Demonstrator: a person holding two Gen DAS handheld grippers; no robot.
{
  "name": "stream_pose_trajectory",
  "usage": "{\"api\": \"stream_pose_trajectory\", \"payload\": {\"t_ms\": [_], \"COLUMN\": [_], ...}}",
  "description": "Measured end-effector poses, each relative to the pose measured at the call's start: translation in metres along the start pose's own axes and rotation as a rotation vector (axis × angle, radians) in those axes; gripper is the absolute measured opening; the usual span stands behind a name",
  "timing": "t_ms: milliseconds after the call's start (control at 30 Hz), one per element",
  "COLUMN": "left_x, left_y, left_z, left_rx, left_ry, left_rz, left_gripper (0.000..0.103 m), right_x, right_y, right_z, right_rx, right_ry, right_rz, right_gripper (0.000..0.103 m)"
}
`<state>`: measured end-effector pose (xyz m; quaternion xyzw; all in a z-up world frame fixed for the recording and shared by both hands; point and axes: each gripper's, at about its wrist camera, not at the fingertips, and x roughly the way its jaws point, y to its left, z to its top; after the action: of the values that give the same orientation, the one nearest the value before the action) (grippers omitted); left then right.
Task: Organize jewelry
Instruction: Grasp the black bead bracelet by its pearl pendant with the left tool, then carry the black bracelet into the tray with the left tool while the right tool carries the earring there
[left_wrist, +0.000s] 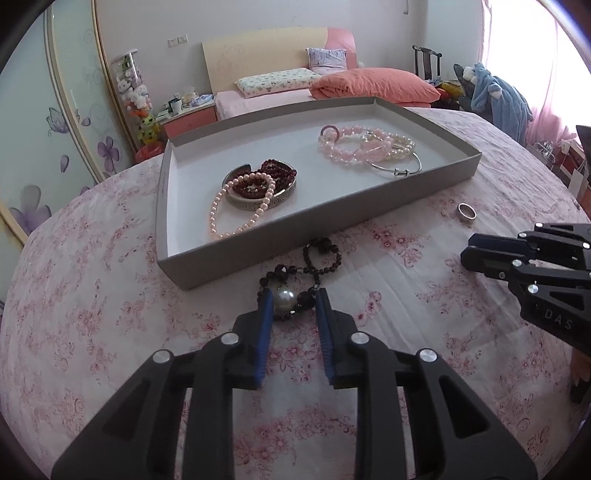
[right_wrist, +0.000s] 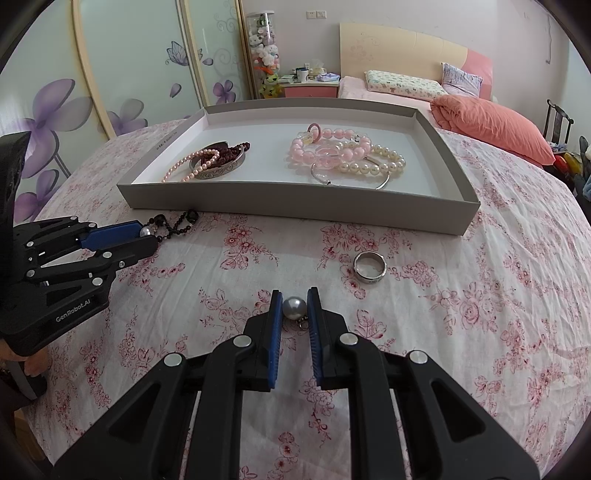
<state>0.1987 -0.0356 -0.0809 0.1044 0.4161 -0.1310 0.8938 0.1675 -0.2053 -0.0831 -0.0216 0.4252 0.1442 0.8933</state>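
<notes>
While the left gripper (left_wrist: 294, 299) stands spread around the large pearl (left_wrist: 283, 298) of a dark bead necklace (left_wrist: 320, 254) just in front of the grey tray (left_wrist: 314, 218), the right gripper (right_wrist: 294, 307) pinches a loose pearl pendant (right_wrist: 294, 307) above the floral bedspread (right_wrist: 461, 314). The necklace probably handles limp and light; grasp it at the pearl. The smooth pendant may slip. A silver ring (right_wrist: 369, 267) lies near the right gripper. The soft, wrinkled bed occupies a bedroom with a floral wardrobe (right_wrist: 122, 74) behind the tray.
</notes>
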Motion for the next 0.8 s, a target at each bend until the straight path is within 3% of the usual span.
{"api": "stream_pose_trajectory", "payload": {"t_ms": [367, 433, 800], "left_x": [0.005, 0.007, -0.013], "left_y": [0.01, 0.009, 0.007], "left_z": [0.005, 0.006, -0.001], "left_rx": [-0.056, -0.064, -0.06], "left_ry": [0.003, 0.007, -0.038], "left_rz": [-0.028, -0.038, -0.037], "left_gripper": [0.024, 0.012, 0.011], "right_x": [0.0, 0.0, 0.0], "right_y": [0.0, 0.0, 0.0], "right_z": [0.0, 0.0, 0.0], "right_rx": [0.002, 0.002, 0.003], "right_ry": [0.0, 0.0, 0.0], "right_rz": [0.002, 0.002, 0.003], "right_gripper": [0.015, 0.015, 0.015]}}
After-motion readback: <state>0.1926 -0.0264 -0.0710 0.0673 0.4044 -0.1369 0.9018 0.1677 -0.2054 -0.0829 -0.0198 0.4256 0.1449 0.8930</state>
